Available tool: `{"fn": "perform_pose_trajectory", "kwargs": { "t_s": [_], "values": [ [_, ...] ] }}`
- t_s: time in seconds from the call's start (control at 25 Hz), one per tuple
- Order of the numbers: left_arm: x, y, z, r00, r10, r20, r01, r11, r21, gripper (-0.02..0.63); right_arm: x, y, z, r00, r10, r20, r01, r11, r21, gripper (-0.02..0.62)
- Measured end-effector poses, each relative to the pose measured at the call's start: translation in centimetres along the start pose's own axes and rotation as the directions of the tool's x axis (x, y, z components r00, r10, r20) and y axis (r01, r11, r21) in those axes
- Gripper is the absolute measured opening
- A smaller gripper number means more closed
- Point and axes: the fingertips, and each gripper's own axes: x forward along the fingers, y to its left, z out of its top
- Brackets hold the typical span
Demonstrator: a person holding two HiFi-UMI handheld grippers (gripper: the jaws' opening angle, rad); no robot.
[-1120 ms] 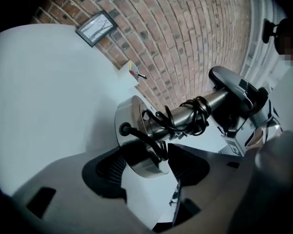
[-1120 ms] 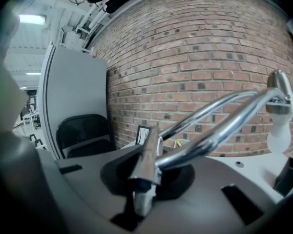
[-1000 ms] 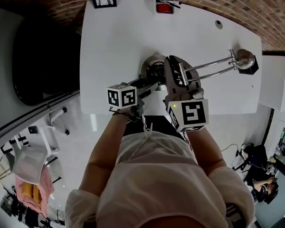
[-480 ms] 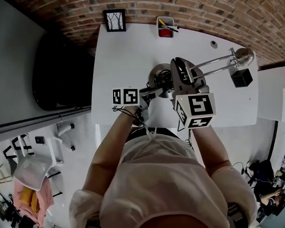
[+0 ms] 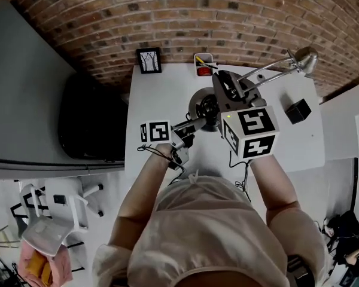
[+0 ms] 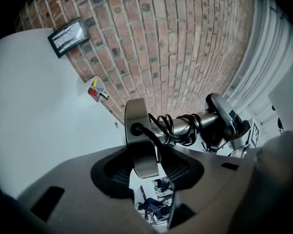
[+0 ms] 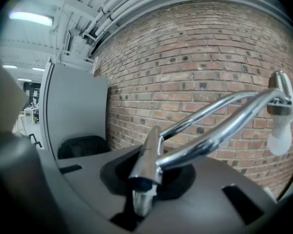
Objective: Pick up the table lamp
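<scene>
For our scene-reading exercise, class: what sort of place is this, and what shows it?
Probably an office or studio: a white desk against a brick wall, holding a pen holder and a framed picture.

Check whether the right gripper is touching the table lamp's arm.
Touching. The right gripper view shows the right gripper shut on the table lamp's chrome arm, its joint pinched between the pads.
</scene>
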Motion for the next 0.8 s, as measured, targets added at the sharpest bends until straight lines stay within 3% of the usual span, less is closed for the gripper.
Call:
{"fn": "perform_pose_trajectory", "kwargs": {
  "t_s": [0.32, 0.8],
  "values": [
    [-0.3, -3.8, 0.0, 0.999, -0.052, -0.001, 0.052, 0.998, 0.031, 0.175, -2.7, 0.7, 3.4, 0.999, 0.008, 0.052, -0.006, 0.999, -0.039, 0.044],
    [-0.8, -3.8, -1.8, 0.999, -0.032, -0.004, 0.032, 0.999, 0.026, 0.172, -4.4, 1.5, 2.6, 0.998, 0.024, 0.066, -0.021, 0.999, -0.041, 0.044]
  ]
}}
